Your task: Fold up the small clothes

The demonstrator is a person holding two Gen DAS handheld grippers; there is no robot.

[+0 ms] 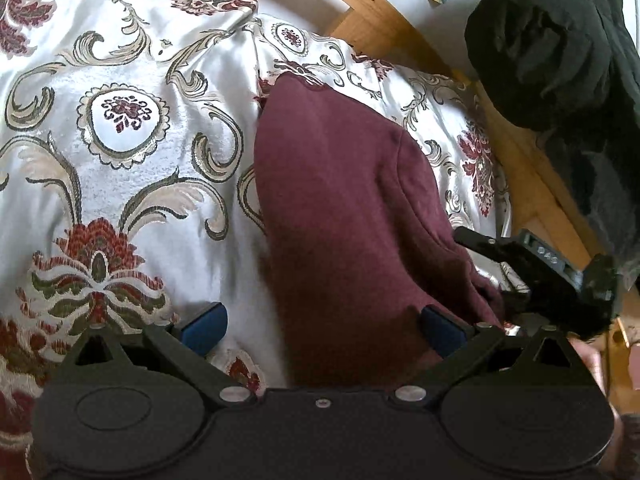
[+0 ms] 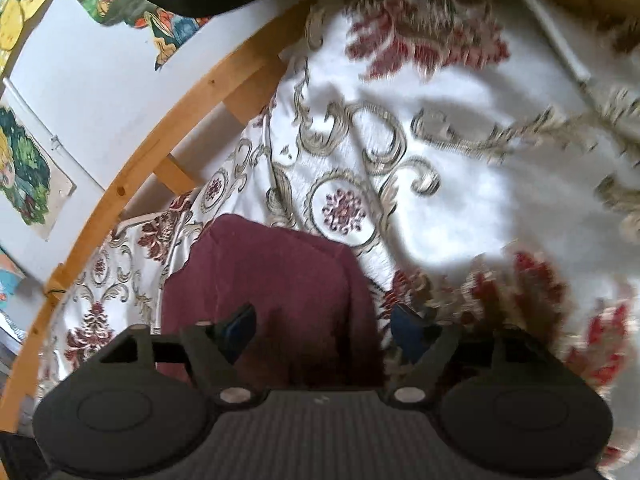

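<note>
A maroon garment of thick knit cloth lies on a bed covered by a white satin bedspread woven with dark red flowers and beige scrolls. In the left wrist view the garment runs as a long, already doubled-over band from near the camera up toward the wooden bed frame, with a raised seam or fold line curving down its right part. The left hand-held gripper has its blue-padded fingers spread wide; the left pad sits over the bedspread and the right one over the garment's near end, with nothing pinched between them. At the right edge of that view the right hand-held gripper shows as a black body low at the garment's right side, close to its edge; whether it touches the cloth cannot be told from here. In the right wrist view that gripper also stands with its fingers well apart, the left pad over the maroon cloth and the right pad at its edge by the bedspread; the right half of this view is blurred. A black garment hangs at the upper right beyond the frame, and colourful pictures are stuck on the white wall.
</note>
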